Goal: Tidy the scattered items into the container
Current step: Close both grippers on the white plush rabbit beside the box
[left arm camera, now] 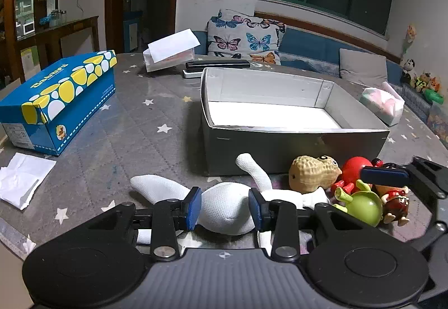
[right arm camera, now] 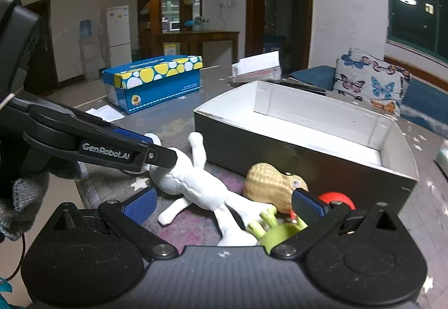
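Well ahead and to the left of the tongs, a blue tissue box (left arm camera: 60,101) with yellow and white spots rests on the grey star-print tablecloth (left arm camera: 145,141) — a crumpled white paper (left arm camera: 22,180) lies just before it. Farther ahead sits a butterfly-print cushion (left arm camera: 245,38); off right, a soft tissue pack (left arm camera: 382,104).

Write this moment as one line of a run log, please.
left claw: closing around white plush toy | right claw: open above green toy | peanut toy: on table | box: empty
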### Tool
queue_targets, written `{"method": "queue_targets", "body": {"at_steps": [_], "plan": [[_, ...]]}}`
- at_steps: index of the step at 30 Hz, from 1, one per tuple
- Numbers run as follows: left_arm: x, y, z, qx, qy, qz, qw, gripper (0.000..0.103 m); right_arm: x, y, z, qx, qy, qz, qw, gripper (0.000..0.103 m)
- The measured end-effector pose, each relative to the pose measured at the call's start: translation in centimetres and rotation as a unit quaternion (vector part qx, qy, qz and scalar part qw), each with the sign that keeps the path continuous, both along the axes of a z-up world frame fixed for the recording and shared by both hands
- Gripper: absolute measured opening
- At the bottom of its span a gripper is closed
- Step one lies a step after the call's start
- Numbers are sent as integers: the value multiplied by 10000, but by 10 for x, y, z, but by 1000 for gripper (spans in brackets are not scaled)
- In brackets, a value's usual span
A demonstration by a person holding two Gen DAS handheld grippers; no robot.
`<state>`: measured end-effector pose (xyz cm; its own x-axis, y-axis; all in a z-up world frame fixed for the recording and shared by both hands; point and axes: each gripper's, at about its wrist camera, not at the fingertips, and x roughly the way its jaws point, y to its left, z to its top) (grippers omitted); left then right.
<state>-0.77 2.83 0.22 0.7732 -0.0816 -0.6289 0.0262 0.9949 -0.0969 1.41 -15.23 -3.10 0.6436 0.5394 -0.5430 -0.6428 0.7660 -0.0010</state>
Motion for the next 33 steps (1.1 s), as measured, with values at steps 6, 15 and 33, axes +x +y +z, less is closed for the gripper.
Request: {"method": "queue_targets", "body": {"at_steps": [6,15,33], "plan": [[-3,10,1,-73,47,-22,10000,39,8,15,-3,-181,-7,305,9994,103],[-2,24,-3,-483,303,-111,9983,39,19,35,-11,-430,88,641,9970,98],[16,43,-14,-1419,785,-130,9867,39,30,52,-21,-549,420,1028,9923,52]]}}
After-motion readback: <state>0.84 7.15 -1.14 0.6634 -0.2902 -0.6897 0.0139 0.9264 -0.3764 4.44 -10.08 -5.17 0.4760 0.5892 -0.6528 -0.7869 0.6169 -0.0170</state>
